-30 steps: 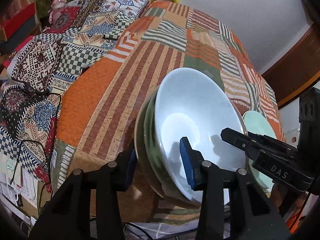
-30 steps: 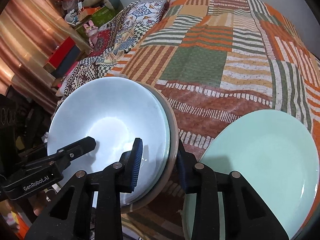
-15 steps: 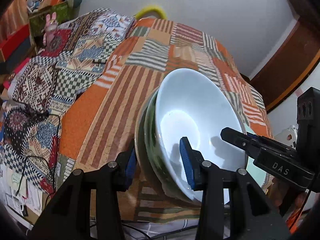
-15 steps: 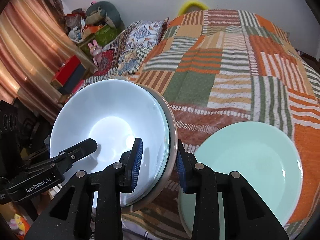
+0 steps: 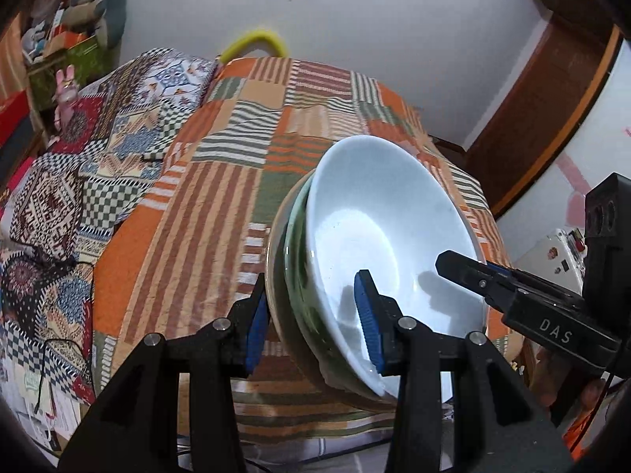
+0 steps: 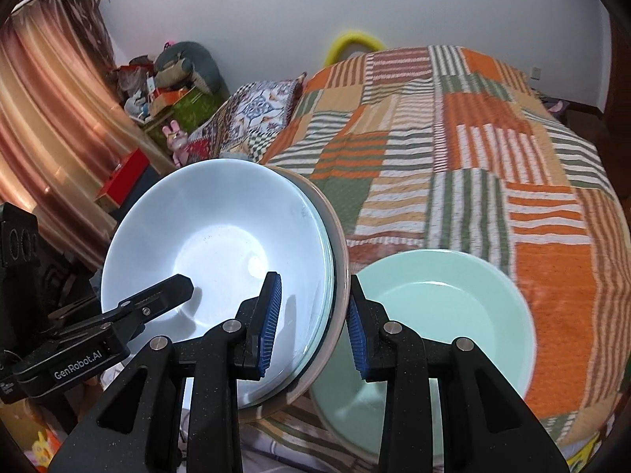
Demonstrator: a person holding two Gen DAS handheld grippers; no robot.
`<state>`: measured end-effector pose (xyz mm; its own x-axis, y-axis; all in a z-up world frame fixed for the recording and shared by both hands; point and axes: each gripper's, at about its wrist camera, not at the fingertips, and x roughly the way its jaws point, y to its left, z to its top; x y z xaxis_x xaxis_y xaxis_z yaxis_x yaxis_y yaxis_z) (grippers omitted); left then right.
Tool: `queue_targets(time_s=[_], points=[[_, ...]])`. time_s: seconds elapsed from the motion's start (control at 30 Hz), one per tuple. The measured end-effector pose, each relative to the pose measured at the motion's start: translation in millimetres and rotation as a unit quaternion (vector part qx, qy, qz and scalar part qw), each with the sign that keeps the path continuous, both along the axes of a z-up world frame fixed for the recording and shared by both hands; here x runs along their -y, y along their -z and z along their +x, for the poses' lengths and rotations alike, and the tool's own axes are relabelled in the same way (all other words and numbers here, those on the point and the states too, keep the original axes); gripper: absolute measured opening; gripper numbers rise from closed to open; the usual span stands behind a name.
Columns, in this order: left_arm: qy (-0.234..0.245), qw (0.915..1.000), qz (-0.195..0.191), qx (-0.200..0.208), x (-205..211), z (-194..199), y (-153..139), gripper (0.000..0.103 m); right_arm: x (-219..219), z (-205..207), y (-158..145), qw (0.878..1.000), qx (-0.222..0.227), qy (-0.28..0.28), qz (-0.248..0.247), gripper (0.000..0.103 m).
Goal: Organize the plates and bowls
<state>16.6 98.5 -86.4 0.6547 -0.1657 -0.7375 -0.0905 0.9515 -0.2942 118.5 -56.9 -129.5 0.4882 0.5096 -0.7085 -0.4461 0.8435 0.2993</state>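
A stack of nested bowls hangs in the air above the bed: a pale blue-white bowl [image 5: 386, 228] [image 6: 221, 236] on top, a dark green one [image 5: 297, 260] under it and a beige one outermost. My left gripper [image 5: 311, 315] is shut on the stack's left rim, one pad inside the white bowl and one outside the beige one. My right gripper [image 6: 313, 321] is shut on the opposite rim in the same way. Each view also shows a finger of the other gripper [image 5: 485, 282] [image 6: 157, 299] reaching into the white bowl. A mint-green plate [image 6: 445, 307] lies on the quilt just right of the stack.
The bed carries an orange, green and white patchwork quilt [image 6: 473, 157], with a patterned blanket [image 5: 118, 126] along its left side. Boxes and soft toys [image 6: 169, 90] and a copper curtain [image 6: 47, 118] stand at the left. A wooden door [image 5: 552, 98] is at the right.
Both grippers have risen together with the bowl stack held between them, so the bed looks farther below. The mint-green plate has stayed on the quilt.
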Motion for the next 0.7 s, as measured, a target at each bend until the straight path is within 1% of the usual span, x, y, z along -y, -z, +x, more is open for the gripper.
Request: queue_targets(time_s=[0.37, 0.7], points=[[0.042, 0.9991, 0.005, 0.0, 42, 9, -6, 0.042, 43, -7, -7, 0.999, 0.009, 0.036, 0.011, 0.029], [0.073, 0.9971, 0.015, -0.018, 75, 20, 2, 0.042, 79, -9, -2, 0.998, 0.002, 0.064, 0.018, 0.029]])
